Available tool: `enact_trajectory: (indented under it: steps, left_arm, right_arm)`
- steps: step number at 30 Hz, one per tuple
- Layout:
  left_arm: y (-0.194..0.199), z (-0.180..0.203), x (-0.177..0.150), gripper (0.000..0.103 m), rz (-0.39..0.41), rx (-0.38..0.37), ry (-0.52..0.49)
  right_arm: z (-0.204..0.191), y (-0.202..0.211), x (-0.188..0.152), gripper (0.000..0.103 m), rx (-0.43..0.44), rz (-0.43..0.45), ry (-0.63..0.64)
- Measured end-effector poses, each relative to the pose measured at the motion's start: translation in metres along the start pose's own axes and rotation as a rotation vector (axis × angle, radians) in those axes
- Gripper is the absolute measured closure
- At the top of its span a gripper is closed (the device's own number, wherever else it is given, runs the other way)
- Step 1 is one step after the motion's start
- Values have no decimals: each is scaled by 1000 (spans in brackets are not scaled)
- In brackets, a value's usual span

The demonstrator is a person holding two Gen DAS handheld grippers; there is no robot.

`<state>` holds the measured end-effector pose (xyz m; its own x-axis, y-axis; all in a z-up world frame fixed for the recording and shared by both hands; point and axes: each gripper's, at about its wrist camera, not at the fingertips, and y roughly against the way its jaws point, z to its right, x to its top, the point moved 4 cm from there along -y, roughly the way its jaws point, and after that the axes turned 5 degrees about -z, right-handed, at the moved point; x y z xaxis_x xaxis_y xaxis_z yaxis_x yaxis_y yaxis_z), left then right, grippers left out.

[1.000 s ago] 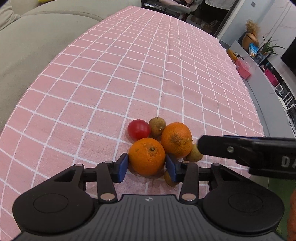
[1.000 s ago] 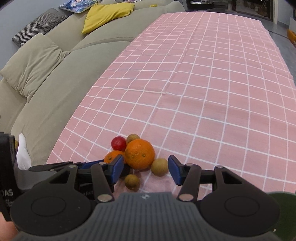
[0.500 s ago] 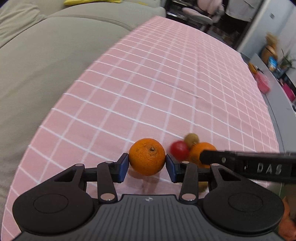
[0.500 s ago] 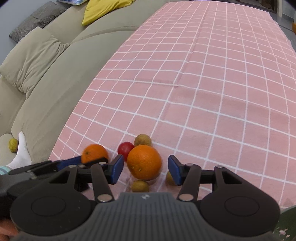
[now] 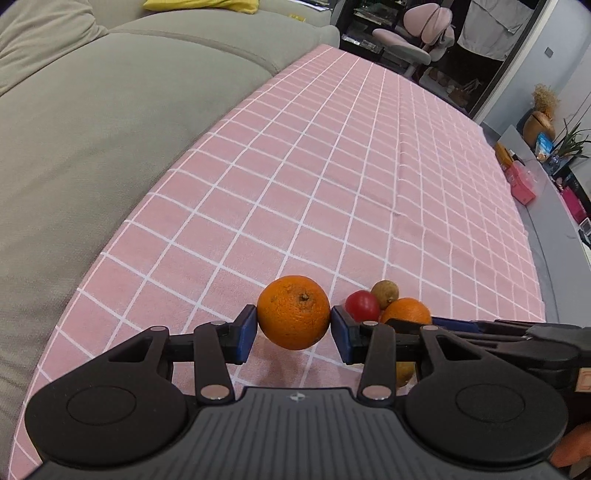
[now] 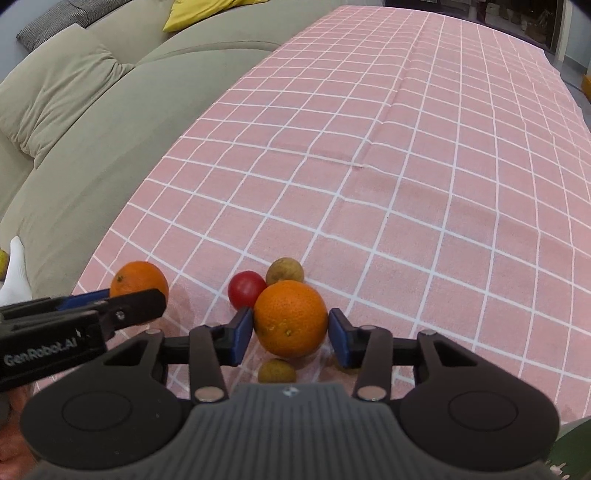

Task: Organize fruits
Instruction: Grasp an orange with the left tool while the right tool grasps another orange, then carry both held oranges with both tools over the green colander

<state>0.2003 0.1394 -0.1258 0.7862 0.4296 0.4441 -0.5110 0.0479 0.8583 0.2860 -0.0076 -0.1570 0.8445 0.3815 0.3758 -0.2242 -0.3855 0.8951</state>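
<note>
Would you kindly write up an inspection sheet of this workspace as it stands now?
Surface: pink checked tablecloth, a crease across it.
Job's things: one orange lifted clear of the cloth; second orange, red fruit and brownish fruits clustered.
Clutter: nothing seen.
Grippers: left gripper shut on the first orange; right gripper astride the second orange, contact unclear.
Cables: nothing seen.
Surroundings: grey sofa, yellow cushion, chair.

Even, soft indoor light; both views are sharp, with faint shadows under the oranges (image 5: pixel 293 317) and fisheye-bent tablecloth (image 6: pixel 406 184) lines.
</note>
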Motion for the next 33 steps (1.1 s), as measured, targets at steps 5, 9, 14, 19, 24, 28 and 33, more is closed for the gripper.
enact_trajectory:
  steps: [5, 9, 14, 19, 24, 28, 33]
  left_arm:
    - [16, 6, 4, 54, 24, -26, -14]
    - [32, 16, 5, 54, 36, -63, -21]
    - [55, 41, 2, 54, 61, -98, -79]
    - [78, 70, -4, 54, 77, -154, -139]
    - [97, 106, -17, 54, 88, -220, -235]
    - [106, 134, -32, 54, 74, -268, -318]
    - [104, 167, -49, 54, 16, -356, -390]
  right_arm:
    - [-9, 21, -3, 62, 4, 41, 18]
    - [-12, 52, -10, 62, 19, 87, 3]
    - [-9, 94, -27, 62, 42, 146, -37]
    - [-1, 135, -50, 62, 42, 187, -73]
    - [10, 176, -74, 62, 11, 240, -92]
    - [24, 205, -95, 62, -24, 272, -110]
    - [47, 232, -120, 62, -80, 292, -131]
